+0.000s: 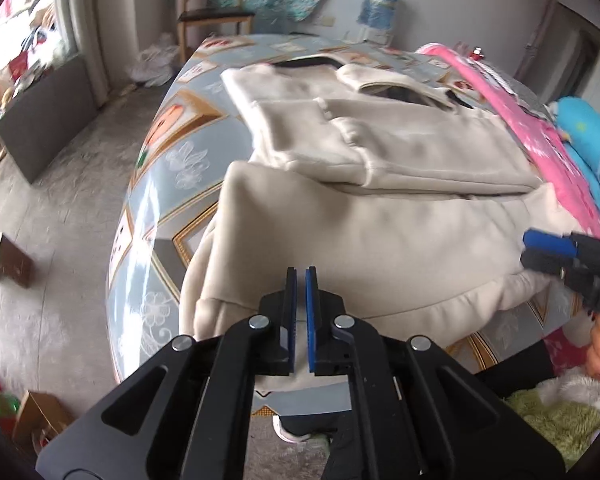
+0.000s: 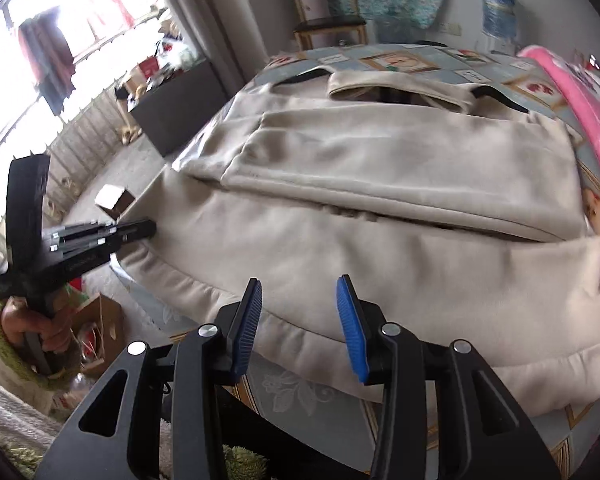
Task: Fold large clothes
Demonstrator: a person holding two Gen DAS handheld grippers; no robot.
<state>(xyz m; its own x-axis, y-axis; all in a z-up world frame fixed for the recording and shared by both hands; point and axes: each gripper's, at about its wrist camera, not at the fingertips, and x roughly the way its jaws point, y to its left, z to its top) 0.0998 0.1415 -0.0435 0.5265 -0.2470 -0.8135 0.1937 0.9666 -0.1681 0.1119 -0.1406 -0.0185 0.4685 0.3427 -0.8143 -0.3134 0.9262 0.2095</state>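
Cream hooded sweatshirt (image 2: 380, 248) spread over the worktop (image 1: 160, 184), hood toward the far edge, ribbed hem hanging a little over the near edge. Both sleeves already laid across the chest, making a thick band (image 2: 400, 168) in the upper half of the garment; lower half lying flat and single, with a soft ridge along the hem. Garment filling most of the worktop, close to the pink cloth (image 2: 580, 112) at the right edge.

Step in hand, by judgement: sleeves finished, bottom-to-top fold about to start, with no grasp on the hem yet.

Left gripper (image 1: 301, 276) above the near left part of the hem, pads pressed together with nothing between them, not pinching the fabric. Right gripper (image 2: 300, 300) over the near edge more to the right, fingers spread, hem visible in the gap but untouched by the pads.

Next move probably asking for: opening of the left gripper, lowering of both onto the hem near its two corners, a firm pinch through the thick ribbing, then lifting and carrying the hem toward the far edge, level on both sides, so as not to drag the sleeves out of place.

Beyond the worktop: a wooden chair (image 1: 212, 12) at the far wall, a cardboard box (image 1: 8, 260) on the floor.
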